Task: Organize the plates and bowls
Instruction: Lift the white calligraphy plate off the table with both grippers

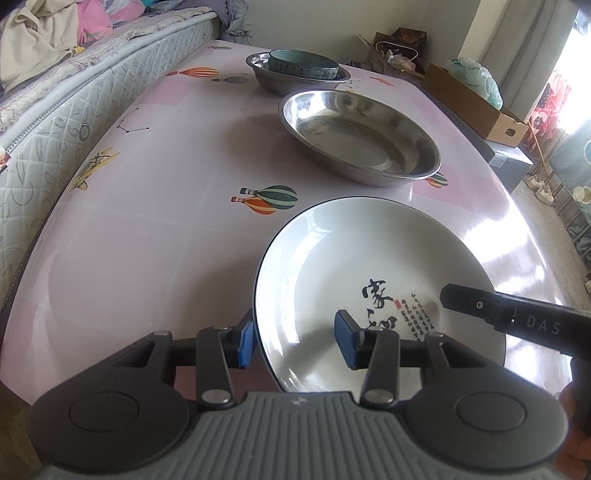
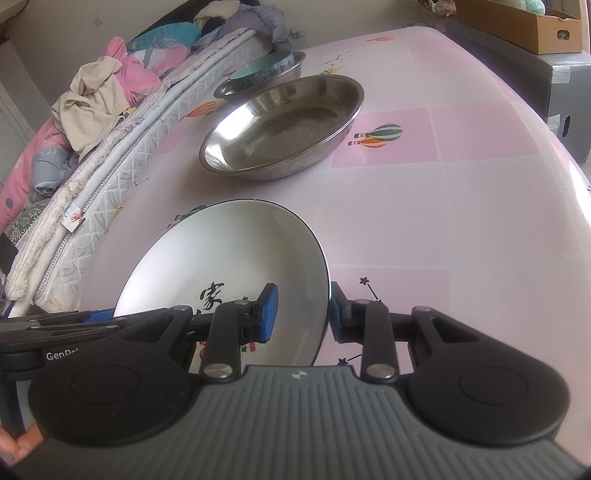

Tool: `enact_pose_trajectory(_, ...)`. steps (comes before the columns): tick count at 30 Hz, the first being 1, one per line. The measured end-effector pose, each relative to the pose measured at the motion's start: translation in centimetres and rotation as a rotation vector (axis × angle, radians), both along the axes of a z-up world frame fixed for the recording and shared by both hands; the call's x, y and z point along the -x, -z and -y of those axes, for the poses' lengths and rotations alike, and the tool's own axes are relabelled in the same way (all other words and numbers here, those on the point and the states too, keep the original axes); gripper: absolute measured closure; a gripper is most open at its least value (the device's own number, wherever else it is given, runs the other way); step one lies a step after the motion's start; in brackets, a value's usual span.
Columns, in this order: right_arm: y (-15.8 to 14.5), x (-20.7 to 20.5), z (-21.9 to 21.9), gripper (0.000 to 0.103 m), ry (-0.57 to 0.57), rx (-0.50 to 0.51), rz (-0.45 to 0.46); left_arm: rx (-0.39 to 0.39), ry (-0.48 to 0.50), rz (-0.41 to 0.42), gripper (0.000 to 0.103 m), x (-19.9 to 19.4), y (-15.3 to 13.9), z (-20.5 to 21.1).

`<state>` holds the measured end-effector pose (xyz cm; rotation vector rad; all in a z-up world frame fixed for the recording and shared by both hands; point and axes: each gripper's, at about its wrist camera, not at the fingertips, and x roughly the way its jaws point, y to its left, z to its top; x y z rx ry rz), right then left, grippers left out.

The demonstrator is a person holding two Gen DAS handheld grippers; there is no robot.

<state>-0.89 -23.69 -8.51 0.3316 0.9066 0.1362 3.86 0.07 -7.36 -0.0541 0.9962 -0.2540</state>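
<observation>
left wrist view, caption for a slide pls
Both grippers straddle opposite rims of the white plate, steel dish beyond.

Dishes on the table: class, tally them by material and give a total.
Steel: 2 (large pan, far basin)
Ceramic: 2 (white plate, teal bowl sitting in the far basin)
Total: 4

A pink checked tablecloth (image 1: pixel 147 229) printed with hot-air balloons covers the table ahead of the tool. To its left runs a quilted mattress (image 1: pixel 55 122), touching the table edge, with rumpled clothes (image 1: pixel 48 33) piled on top. Ahead and to the right, an open cardboard box (image 1: pixel 476 107) sits on a dark cabinet (image 1: pixel 509 162). Farther right, pale curtains (image 1: pixel 517 44) hang beside a bright window (image 1: pixel 580 74). Daylight glares on the cloth.
</observation>
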Motion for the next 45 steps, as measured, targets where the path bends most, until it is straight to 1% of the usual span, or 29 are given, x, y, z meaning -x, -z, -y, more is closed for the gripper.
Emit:
enact_pose_trajectory(5,-0.1,0.7,-0.4,0.075,-0.011,0.031,0.010,-0.001,-0.006,0.000,0.058,0.0,-0.1,0.1)
enact_pose_trajectory(11,-0.2,0.4,0.1,0.074,0.016,0.014,0.009,0.010,-0.005,-0.008,0.058,-1.2,-0.2,0.5)
enact_pose_trajectory(13,-0.2,0.2,0.4,0.074,0.026,0.018,0.012,-0.011,0.020,0.004,0.058,-1.4,-0.1,1.1)
enact_pose_trajectory(16,-0.2,0.0,0.7,0.074,0.029,0.023,0.016,-0.066,0.062,0.029,0.056,-1.4,0.0,1.9)
enact_pose_trajectory(17,-0.2,0.0,0.7,0.074,0.027,0.027,0.017,-0.071,0.065,0.029,0.056,-1.4,0.0,2.0)
enact_pose_trajectory(23,0.0,0.5,-0.4,0.074,0.001,0.114,0.045,-0.077,0.060,0.027,0.053,-1.8,0.0,2.2)
enact_pose_trajectory(28,0.1,0.7,-0.6,0.073,-0.002,0.130,0.071,-0.094,0.048,0.039,0.050,-1.8,0.0,2.7)
enact_pose_trajectory(32,0.0,0.7,-1.3,0.070,-0.011,0.174,0.089,-0.096,0.026,0.051,0.050,-1.6,0.0,2.8)
enact_pose_trajectory(35,0.0,1.0,-1.1,0.070,-0.017,0.155,0.097,-0.101,0.018,0.056,0.050,-1.5,0.0,2.8)
enact_pose_trajectory(39,-0.2,1.3,-1.7,0.070,-0.021,0.189,0.116,-0.089,0.003,0.048,0.050,-1.4,0.0,2.6)
enact_pose_trajectory(45,-0.5,1.6,-1.7,0.070,-0.029,0.196,0.126,-0.081,-0.004,0.061,0.050,-0.8,-0.4,2.3)
